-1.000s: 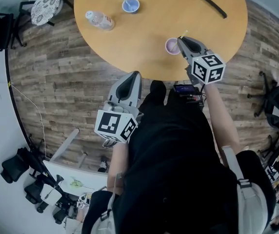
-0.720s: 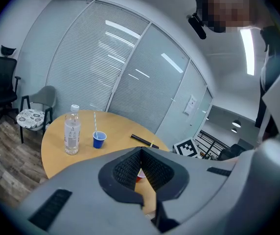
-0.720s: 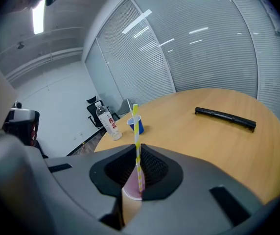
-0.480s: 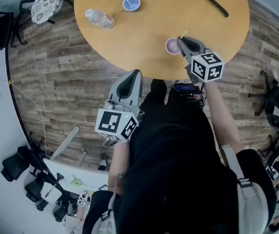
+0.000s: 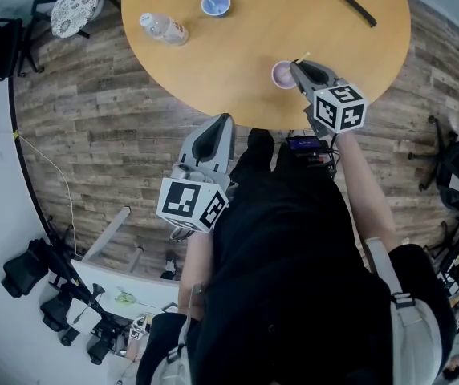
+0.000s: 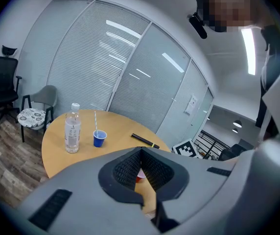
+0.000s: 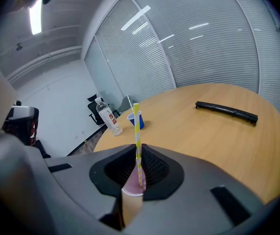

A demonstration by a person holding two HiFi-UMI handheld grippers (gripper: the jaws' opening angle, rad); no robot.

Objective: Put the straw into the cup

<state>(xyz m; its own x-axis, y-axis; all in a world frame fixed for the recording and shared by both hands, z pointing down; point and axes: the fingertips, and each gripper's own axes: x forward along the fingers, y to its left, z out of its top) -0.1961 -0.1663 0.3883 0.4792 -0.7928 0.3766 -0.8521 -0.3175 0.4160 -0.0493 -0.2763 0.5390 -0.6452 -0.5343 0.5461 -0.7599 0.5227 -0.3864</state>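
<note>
Straw [image 7: 137, 136] upright, tip in cup [image 7: 130, 204]

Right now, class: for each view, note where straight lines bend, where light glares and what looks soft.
Head view: the fisheye bows the floor planks and the table edge. Left gripper view: the blinds curve into arcs, a ceiling light glares white, corners go dark. Right gripper view: another light strip blows out, glass panels carry streaked reflections, the pink cup nearest the lens looks soft.

tabletop [image 5: 237, 62]: smooth wood-look surface, faint sheen
floor [image 5: 93, 135]: grained wood planks, matt
straw [image 7: 137, 126]: striped paper, matt
cup [image 7: 132, 186]: smooth, matt pink
bottle [image 7: 108, 116]: clear glossy plastic
right gripper [image 7: 137, 148]: matt grey plastic, ribbed black pads
</note>
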